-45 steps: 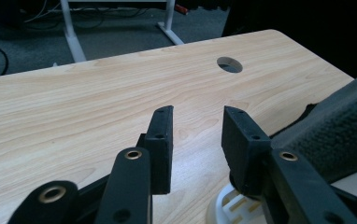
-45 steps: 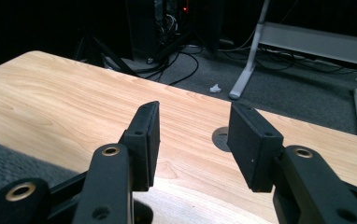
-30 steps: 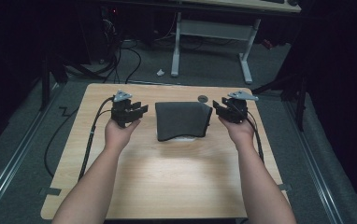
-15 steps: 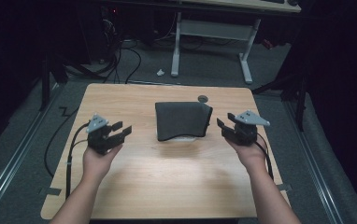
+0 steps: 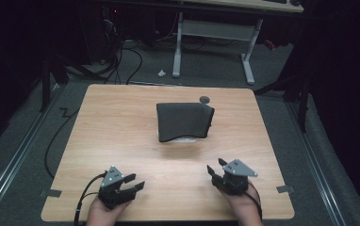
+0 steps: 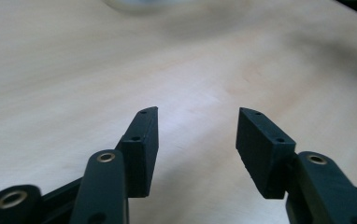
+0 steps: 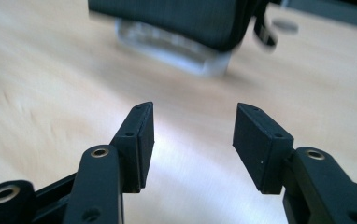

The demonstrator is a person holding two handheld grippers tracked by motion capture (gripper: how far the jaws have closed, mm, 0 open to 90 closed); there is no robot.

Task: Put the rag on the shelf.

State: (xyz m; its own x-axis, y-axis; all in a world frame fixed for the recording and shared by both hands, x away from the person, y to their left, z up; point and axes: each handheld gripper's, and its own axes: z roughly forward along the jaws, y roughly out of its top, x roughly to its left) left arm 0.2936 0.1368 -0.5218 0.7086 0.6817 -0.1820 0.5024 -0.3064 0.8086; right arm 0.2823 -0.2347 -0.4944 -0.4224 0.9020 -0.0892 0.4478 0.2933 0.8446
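Wood table point(image 5: 121, 122) | L gripper point(image 5: 133, 184) jaws apart, empty | R gripper point(image 5: 215, 172) same

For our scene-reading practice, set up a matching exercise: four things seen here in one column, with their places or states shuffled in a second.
Things:
1. left gripper
2. right gripper
3. dark folded cloth
4. small dark disc

Places or states:
A. mid-table, over something pale
B. open, near edge, left side
C. just beyond the cloth
D. open, near edge, right side

Pairs: 1-B, 2-D, 3-A, 4-C
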